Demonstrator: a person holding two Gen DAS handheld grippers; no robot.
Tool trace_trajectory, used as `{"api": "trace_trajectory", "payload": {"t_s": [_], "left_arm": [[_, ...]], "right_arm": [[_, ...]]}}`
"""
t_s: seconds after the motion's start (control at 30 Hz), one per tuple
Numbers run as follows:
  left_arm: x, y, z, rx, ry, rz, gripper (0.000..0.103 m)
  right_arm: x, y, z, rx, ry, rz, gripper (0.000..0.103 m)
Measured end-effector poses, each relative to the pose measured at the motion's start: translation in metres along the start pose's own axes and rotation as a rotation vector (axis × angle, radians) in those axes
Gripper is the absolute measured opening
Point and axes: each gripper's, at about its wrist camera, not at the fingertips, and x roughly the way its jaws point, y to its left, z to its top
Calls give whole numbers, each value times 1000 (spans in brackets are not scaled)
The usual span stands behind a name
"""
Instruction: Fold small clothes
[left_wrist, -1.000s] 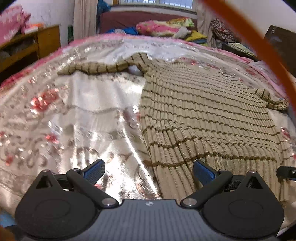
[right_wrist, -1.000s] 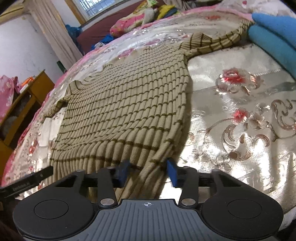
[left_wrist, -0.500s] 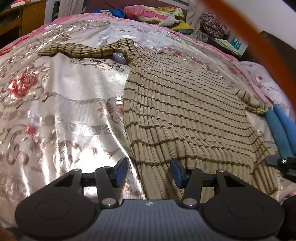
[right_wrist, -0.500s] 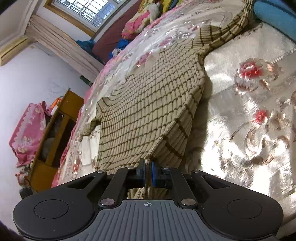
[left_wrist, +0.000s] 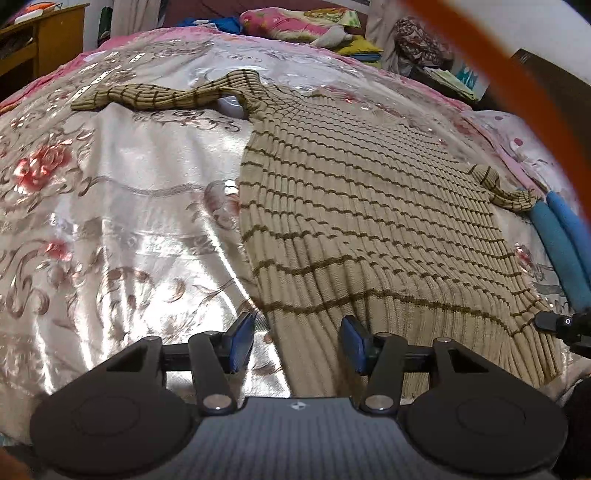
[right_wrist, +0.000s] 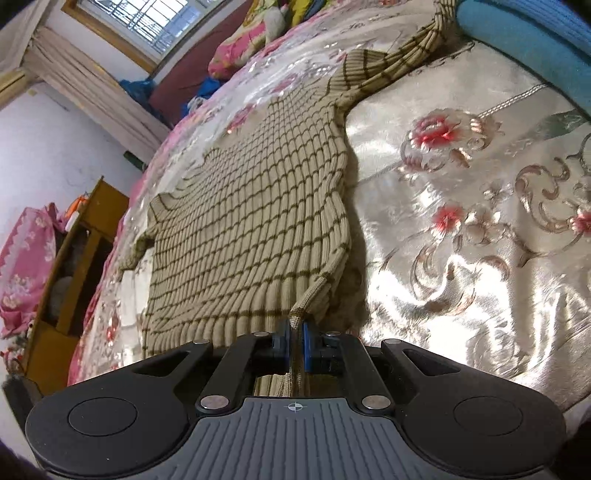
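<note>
Bed's shiny floral bedspread (left_wrist: 122, 229); ribbed striped sweater (left_wrist: 351, 206): right claw (right_wrist: 294, 345) now pinches hem, earlier open; left claw (left_wrist: 297, 341) narrowed, half-open astride hem corner.

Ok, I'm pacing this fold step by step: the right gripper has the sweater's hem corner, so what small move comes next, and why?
Probably close the left gripper on the hem. Its jaws straddle the other bottom corner of the sweater without pinching it, while the right gripper is already shut on its corner. The sweater lies flat on the bedspread, so lifting one-sided would likely skew the fold.
</note>
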Motion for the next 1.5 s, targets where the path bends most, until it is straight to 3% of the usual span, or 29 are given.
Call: {"api": "trace_trajectory", "payload": {"t_s": [0.2, 0.33, 0.43, 0.5, 0.67, 0.83, 1.07, 1.2, 1.27, 1.3, 1.33, 1.37, 1.5], "left_arm": [[2, 4, 2, -22, 14, -52, 57], [8, 1, 8, -23, 11, -76, 61], [3, 3, 8, -29, 11, -101, 61], [-1, 6, 6, -52, 16, -131, 61], [0, 4, 4, -41, 18, -134, 61], [1, -2, 4, -12, 27, -189, 61], [6, 14, -1, -88, 55, -188, 60], [14, 5, 2, -75, 73, -147, 60], [16, -3, 5, -57, 72, -135, 51], [17, -4, 7, -60, 71, -140, 45], [17, -2, 8, -73, 75, -152, 32], [17, 1, 10, -94, 77, -168, 22], [0, 21, 21, -206, 39, -264, 14]], "right_arm": [[6, -9, 1, 1, 36, 5, 8], [16, -11, -4, 30, 77, 28, 14], [19, -12, -6, 32, 95, 58, 33], [19, -11, -6, 21, 98, 82, 40], [22, -5, -7, -22, 102, 79, 41], [21, -4, -8, -23, 99, 78, 37], [20, -8, -9, -37, 119, 88, 35], [23, -4, -12, -63, 128, 89, 35], [26, -2, -10, -53, 130, 89, 31], [27, 0, -9, -49, 132, 91, 23], [28, 1, -8, -40, 133, 93, 12], [29, 2, -7, -27, 135, 98, 9], [16, 1, 2, 51, 109, 195, 8]]}}
